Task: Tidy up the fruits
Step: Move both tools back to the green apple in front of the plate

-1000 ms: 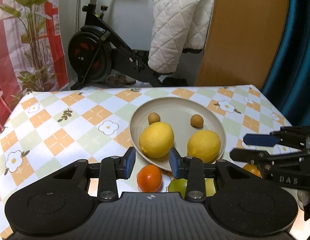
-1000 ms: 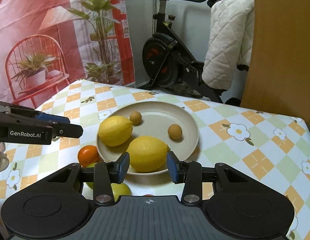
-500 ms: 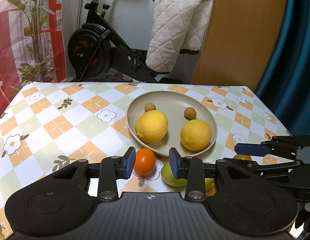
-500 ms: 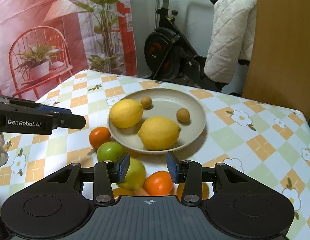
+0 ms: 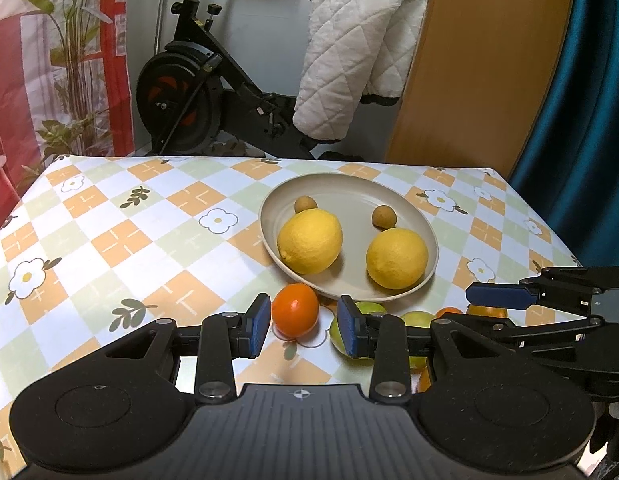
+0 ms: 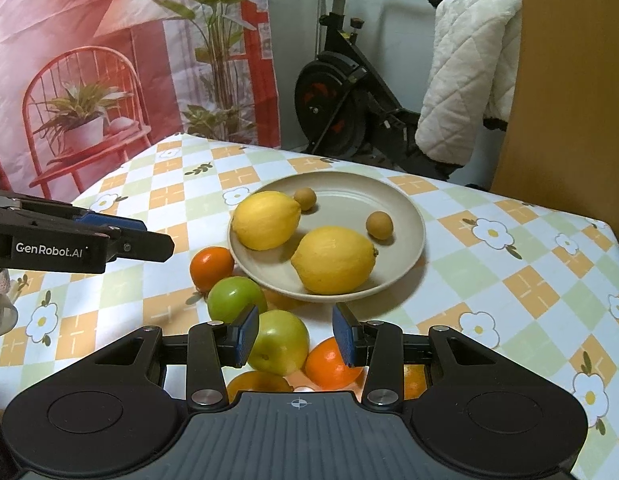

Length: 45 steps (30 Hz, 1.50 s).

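Note:
A beige plate (image 5: 409, 204) (image 6: 405, 208) holds two lemons (image 5: 310, 241) (image 6: 333, 260) and two small brown fruits (image 5: 383, 216) (image 6: 379, 225). In front of the plate lie an orange (image 5: 295, 310) (image 6: 211, 268), green apples (image 6: 236, 298) (image 6: 281, 341) and more oranges (image 6: 329, 362). My left gripper (image 5: 302, 330) is open and empty, just in front of the orange. My right gripper (image 6: 295, 338) is open and empty, above the near apple and orange; it also shows in the left wrist view (image 5: 505, 304).
The table (image 5: 109, 240) has a checked flower cloth. Behind it stand an exercise bike (image 5: 197, 92) with a white quilted blanket (image 5: 349, 60), a wooden panel (image 5: 481, 60) and a blue curtain (image 5: 589, 100). The table's right edge (image 6: 617, 236) is near.
Both grippers have drawn back from the plate toward the near edge, bringing the loose oranges and apples into view. Both stay open and empty.

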### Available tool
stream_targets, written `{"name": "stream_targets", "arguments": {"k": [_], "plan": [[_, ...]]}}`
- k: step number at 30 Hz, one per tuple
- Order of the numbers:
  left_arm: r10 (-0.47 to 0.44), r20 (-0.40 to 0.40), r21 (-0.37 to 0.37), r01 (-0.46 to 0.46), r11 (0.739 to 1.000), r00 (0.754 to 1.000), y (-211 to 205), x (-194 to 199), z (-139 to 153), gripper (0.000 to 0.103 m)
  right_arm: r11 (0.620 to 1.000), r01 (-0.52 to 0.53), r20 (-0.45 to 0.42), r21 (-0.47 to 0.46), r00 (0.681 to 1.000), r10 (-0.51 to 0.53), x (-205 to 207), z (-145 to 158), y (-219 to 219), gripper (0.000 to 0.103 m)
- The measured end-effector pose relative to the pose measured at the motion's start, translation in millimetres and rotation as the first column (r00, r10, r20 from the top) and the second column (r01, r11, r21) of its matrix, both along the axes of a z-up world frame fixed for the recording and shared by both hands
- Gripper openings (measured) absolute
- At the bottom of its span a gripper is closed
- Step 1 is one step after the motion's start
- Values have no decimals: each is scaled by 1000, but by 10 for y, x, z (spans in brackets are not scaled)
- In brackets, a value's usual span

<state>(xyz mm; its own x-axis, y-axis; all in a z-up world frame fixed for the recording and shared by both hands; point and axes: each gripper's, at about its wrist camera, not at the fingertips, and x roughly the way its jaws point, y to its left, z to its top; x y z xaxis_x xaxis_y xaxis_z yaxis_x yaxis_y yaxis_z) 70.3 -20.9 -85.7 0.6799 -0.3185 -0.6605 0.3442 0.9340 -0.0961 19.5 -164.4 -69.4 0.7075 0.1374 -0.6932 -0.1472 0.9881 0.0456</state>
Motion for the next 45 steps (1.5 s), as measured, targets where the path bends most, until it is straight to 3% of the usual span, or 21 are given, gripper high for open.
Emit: {"name": "stream_targets", "arguments": {"k": [45], "plan": [[-21, -49, -44, 19, 999, 999, 42, 38, -116, 39, 996, -84, -24, -27, 996, 83, 9, -98, 154, 38]]}}
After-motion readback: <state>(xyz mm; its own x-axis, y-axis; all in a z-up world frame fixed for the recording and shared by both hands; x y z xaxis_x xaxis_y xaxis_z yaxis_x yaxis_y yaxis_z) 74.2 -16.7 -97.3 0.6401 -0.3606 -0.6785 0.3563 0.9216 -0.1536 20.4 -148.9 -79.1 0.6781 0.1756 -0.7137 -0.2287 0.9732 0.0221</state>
